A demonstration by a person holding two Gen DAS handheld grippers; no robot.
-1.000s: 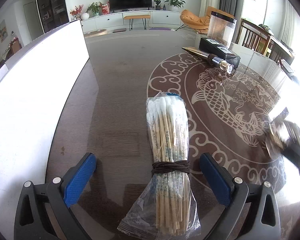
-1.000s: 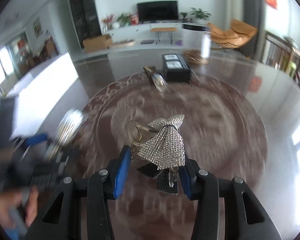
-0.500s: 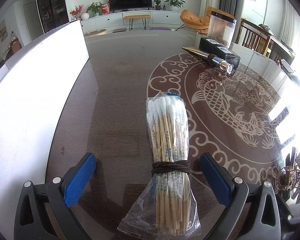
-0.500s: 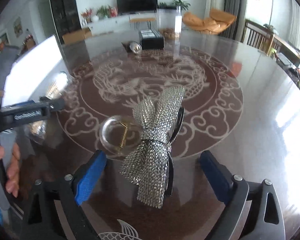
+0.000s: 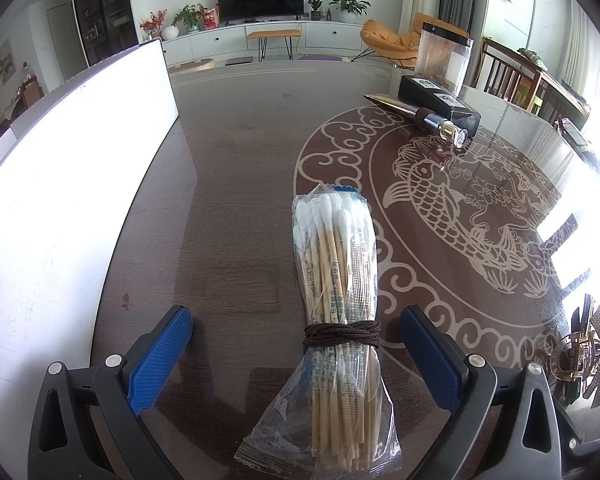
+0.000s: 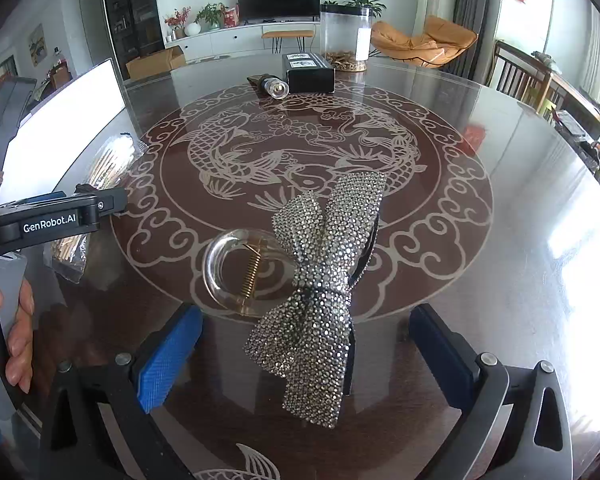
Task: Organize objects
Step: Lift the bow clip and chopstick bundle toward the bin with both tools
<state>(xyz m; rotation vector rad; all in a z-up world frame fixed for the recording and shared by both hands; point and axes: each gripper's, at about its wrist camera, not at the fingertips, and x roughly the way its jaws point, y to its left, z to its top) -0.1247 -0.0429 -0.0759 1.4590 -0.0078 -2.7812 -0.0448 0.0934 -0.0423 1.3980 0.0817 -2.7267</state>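
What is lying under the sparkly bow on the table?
Under the sparkly bow lies a clear ring-shaped hair clip with a gold spring, resting on the glass table. A black edge shows beside the bow; how it joins the clip is covered.

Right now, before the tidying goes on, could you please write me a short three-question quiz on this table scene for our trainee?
1. True or false: the right tool is clamped on the rhinestone-covered silver bow hair clip.
2. What binds the clear plastic bag of wooden cotton swabs near its middle?
3. Beside the black rectangular box lies: A) a small glass bottle with a brown pouch, B) a spoon, C) a mug.

Key: 1 false, its jaws have just been opening and stand clear of the clip, which lies on the dark glass-topped table. 2 a dark brown cord. 3 A.
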